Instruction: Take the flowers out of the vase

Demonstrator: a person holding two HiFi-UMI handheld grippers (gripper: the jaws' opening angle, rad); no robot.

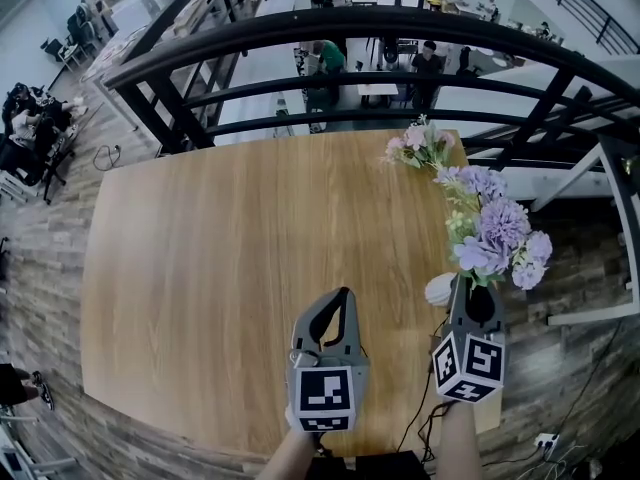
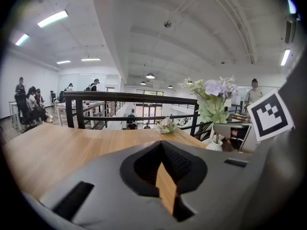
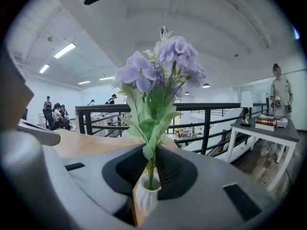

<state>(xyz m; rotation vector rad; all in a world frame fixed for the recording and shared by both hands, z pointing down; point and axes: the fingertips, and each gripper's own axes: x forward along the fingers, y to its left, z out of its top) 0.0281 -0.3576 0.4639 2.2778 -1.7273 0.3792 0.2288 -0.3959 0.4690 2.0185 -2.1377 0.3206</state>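
The right claw (image 3: 152, 152) is narrowed around the green stems of the purple flowers (image 3: 160, 68), seemingly pinching them just above the mouth of the white vase (image 3: 146, 198). The vase stands near the right edge of the worktop (image 1: 230, 258). The left claw (image 2: 161, 145) hovers over the wood, closed and empty, and a pink bunch (image 1: 418, 148) lies at the far edge.

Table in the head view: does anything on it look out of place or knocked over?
A pinkish bunch of flowers lies flat at the far edge of the table, outside the white vase, which holds the purple flowers. Nothing looks spilled or broken.
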